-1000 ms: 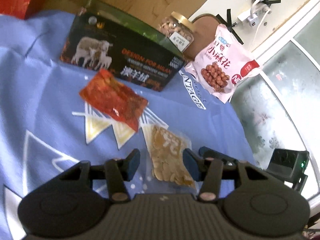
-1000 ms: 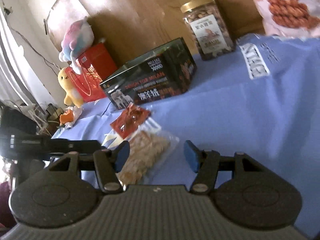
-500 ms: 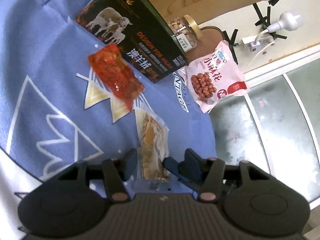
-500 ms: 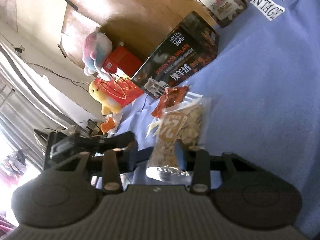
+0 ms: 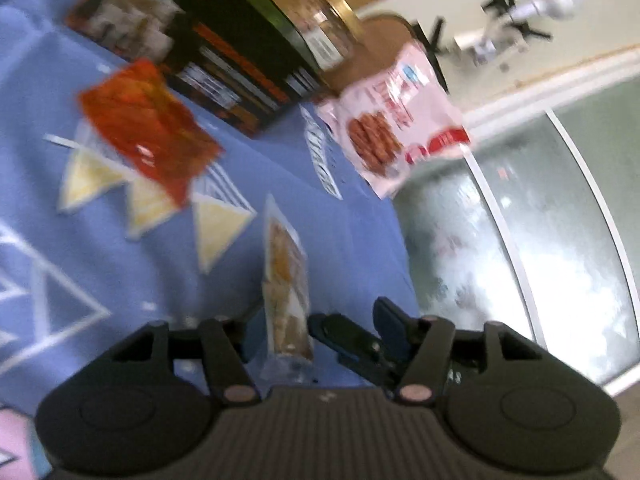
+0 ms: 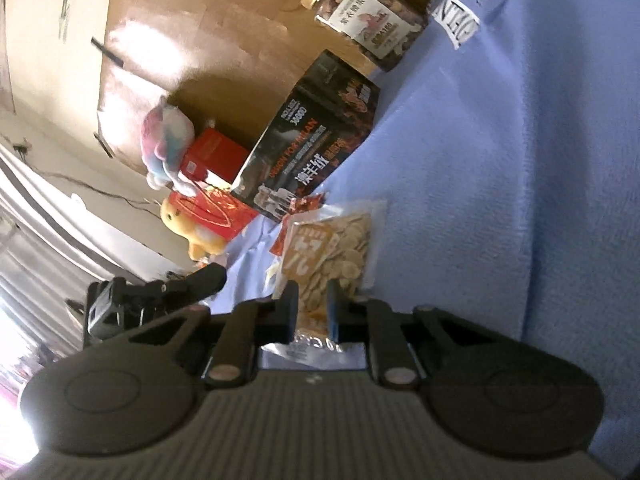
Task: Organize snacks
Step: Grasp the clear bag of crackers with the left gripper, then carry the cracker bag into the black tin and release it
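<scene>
We read the right gripper (image 6: 312, 310) as taking over the clear packet of pale chips (image 6: 332, 252): its jaws are closing on the packet's near end, with the crinkled sealed edge already between the pads. The packet stands on its long edge above the blue cloth (image 6: 540, 200) covering the desk, so it looks lifted, not lying flat; in the left wrist view it shows as a thin upright strip (image 5: 286, 276).

The left gripper (image 5: 308, 324) has its jaws spread and opening. The packet sits in the gap, and we cannot see either pad pressing on it. Our judgement: a hand-over, left releasing as right pinches. The left view is motion-blurred, so contact there stays uncertain.

Materials and shapes:
- Chip packet: transparent film, glossy and wrinkled at the seal, with thin round slices inside and an orange label panel. Likely to crumple if squeezed mid-body, which probably explains the grip at the seal.
- Red packet (image 5: 148, 132): flat, shiny film, lying on the cloth beyond the chips.
- Dark box (image 6: 316, 144): rigid carton with printed faces, at the back of the desk.
- Jar (image 6: 368, 20): clear wall, gold lid, paper label, nuts inside, just beside the box.
- Pink bag (image 5: 396, 120): soft pouch picturing peanuts, propped at the desk's far corner.
- Cloth: matte weave with printed triangles.

The other snacks are untouched.
</scene>
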The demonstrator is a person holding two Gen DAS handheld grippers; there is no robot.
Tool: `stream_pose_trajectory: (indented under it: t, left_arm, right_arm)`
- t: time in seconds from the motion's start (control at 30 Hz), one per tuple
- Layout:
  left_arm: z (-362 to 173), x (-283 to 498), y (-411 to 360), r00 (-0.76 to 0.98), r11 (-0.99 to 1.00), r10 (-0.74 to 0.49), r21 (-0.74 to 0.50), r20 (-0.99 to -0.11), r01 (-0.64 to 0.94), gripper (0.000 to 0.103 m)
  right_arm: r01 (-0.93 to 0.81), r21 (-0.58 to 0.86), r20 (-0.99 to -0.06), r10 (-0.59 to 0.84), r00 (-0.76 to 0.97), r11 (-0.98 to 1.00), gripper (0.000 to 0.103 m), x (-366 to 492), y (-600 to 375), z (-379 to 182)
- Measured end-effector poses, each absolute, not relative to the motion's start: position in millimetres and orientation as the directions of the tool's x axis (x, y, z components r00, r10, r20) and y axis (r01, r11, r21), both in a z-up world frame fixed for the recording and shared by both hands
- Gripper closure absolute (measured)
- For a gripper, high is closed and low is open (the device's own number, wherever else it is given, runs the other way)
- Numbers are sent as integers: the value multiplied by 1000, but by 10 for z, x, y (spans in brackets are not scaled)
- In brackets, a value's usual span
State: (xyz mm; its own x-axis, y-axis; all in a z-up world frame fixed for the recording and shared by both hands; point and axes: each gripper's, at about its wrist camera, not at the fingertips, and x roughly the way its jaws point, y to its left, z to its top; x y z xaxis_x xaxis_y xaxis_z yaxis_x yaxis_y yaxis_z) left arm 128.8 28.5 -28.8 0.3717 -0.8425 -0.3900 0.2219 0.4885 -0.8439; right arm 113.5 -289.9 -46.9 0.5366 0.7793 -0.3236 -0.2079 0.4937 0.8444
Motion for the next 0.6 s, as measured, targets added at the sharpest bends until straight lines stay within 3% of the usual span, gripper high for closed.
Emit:
stream_pose_trajectory:
  t: [0.07,0.2,0.27,0.43,0.6]
  left_arm:
    - [-314,1297,165,349,514,-837,-824,-421,239,52]
    - [-407,1320,106,324,525,-835,-821,-445,225,90]
    - [-411,1329,190,339,513,-836,-834,-431,206,90]
    - [-365,1302,393,364,439,-863,-877,-352,193,90]
    - [-293,1261,454,370,367,-888,-905,-272,217,90]
  right_arm:
    - [-199,860,-307,788,534,470,88,1143,-2917,-482]
    - [-180,859,-308,764,567,480,93,1110,-2957,-465]
    - [-193,874,-259,763,593,447,78,1066,-3010,-455]
    - [-173,888,-238,747,620,426,76,1039,-3052,-457]
    - [-267,839,-248,769,589,474,50,993,-2903,-319]
